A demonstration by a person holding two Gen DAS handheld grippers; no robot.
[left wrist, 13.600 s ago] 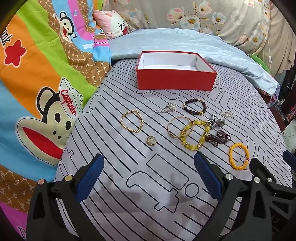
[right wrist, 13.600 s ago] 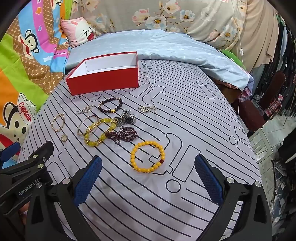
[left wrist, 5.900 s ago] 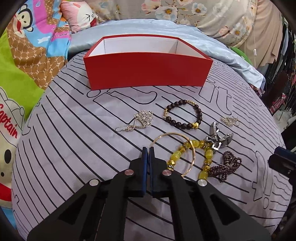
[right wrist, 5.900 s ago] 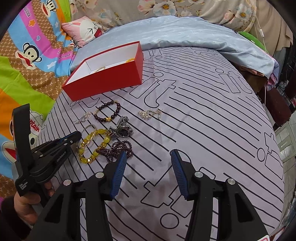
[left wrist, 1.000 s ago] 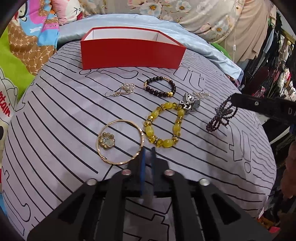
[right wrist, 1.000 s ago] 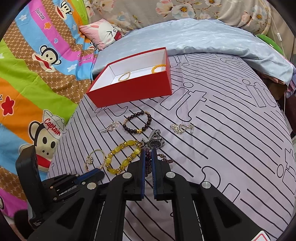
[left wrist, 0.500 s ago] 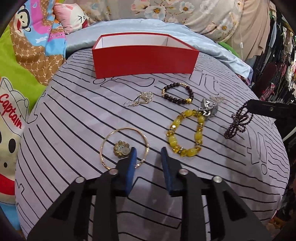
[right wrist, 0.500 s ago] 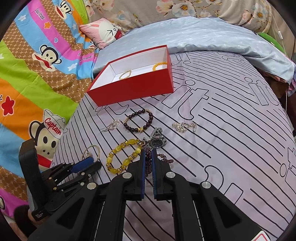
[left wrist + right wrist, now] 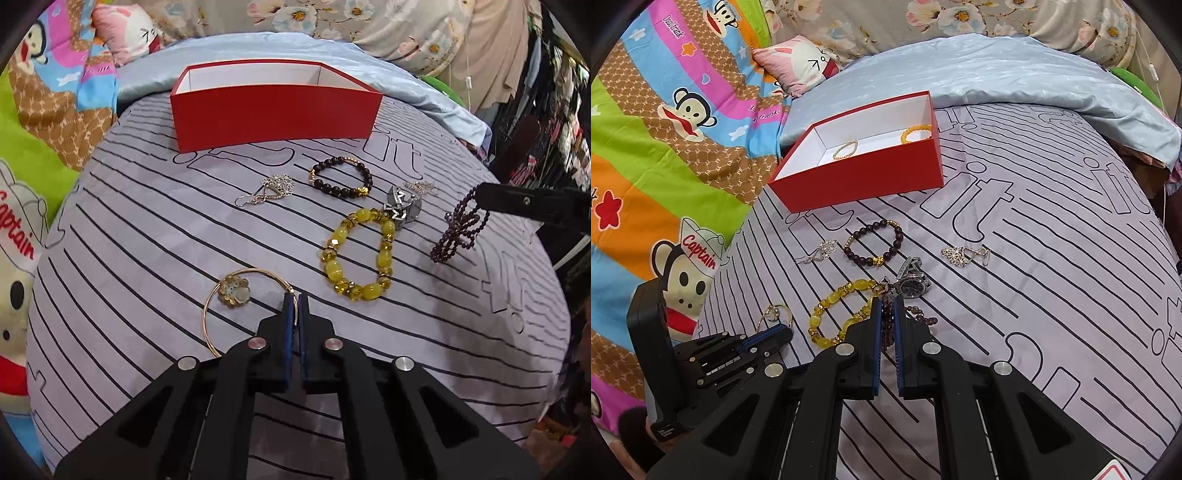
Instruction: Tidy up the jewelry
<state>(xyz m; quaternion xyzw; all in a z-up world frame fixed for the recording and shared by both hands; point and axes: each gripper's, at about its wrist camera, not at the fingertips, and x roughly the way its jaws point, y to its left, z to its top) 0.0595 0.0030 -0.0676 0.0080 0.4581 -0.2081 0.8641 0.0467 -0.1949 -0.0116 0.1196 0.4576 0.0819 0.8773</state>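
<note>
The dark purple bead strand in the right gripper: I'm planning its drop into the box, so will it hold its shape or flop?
The dark purple bead strand will likely flop: it dangles in loose loops from the right gripper. It probably swings when moved and should pool limply in the red box.

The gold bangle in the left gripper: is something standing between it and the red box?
Nothing visible blocks it. The left gripper is shut on the gold bangle; only bare striped sheet and a flat silver earring lie toward the red box, whose top is open.
</note>
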